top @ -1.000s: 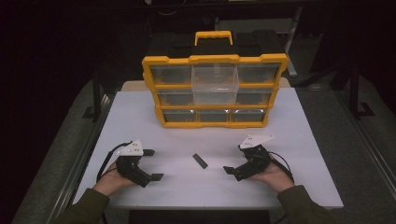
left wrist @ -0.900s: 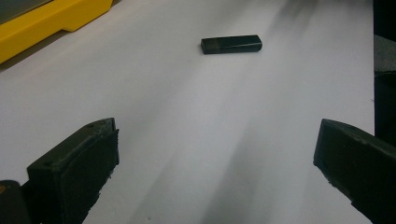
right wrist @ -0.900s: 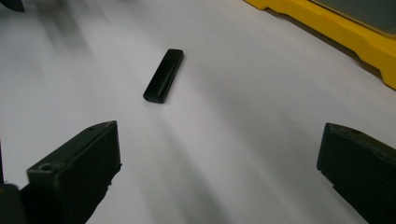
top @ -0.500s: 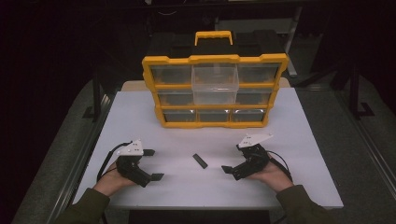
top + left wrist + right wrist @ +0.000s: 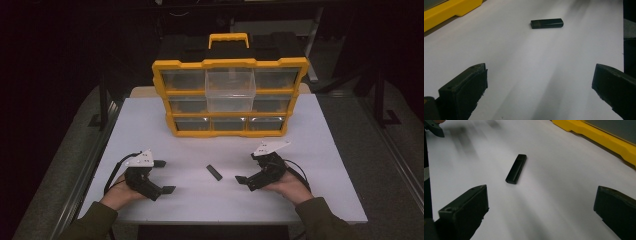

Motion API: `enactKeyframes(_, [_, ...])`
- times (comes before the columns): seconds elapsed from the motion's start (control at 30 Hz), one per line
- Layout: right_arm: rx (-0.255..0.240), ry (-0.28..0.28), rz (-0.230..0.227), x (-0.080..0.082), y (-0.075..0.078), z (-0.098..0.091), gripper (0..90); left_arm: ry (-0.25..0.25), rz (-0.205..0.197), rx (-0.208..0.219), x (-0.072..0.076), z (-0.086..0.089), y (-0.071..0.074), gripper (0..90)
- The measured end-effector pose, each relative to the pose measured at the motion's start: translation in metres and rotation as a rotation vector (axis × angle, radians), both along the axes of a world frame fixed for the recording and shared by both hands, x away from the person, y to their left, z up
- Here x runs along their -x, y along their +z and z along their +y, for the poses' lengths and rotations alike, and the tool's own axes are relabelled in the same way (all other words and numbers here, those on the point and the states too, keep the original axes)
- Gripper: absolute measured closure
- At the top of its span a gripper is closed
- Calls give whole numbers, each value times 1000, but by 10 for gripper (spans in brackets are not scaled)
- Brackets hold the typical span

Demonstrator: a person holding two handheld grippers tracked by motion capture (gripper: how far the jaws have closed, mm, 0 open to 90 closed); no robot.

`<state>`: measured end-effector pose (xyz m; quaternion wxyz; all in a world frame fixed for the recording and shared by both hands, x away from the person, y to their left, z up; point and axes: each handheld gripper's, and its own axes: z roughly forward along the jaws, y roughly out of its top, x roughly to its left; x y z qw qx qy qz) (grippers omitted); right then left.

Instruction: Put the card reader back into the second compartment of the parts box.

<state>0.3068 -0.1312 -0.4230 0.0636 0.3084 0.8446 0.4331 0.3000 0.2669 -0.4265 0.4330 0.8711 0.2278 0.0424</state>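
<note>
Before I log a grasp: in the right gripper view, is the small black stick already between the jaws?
No, the small black stick lies flat on the white table ahead of the wide-open jaws, touching neither.

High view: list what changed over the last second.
Almost nothing changed. The right gripper edged slightly inward toward the black stick; nothing was gripped or released. The left gripper, stick and yellow organizer stayed put, both grippers open.

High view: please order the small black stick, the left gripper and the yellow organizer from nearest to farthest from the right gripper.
1. Small black stick: on the white table, just left of the right gripper.
2. Left gripper: beyond the stick, at the table's left.
3. Yellow organizer: upright at the far edge.
</note>
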Motion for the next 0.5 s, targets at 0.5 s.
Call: enactKeyframes(0.5, [2,16,1,-5,4,6,0,-1,0,1,0,0,0,0])
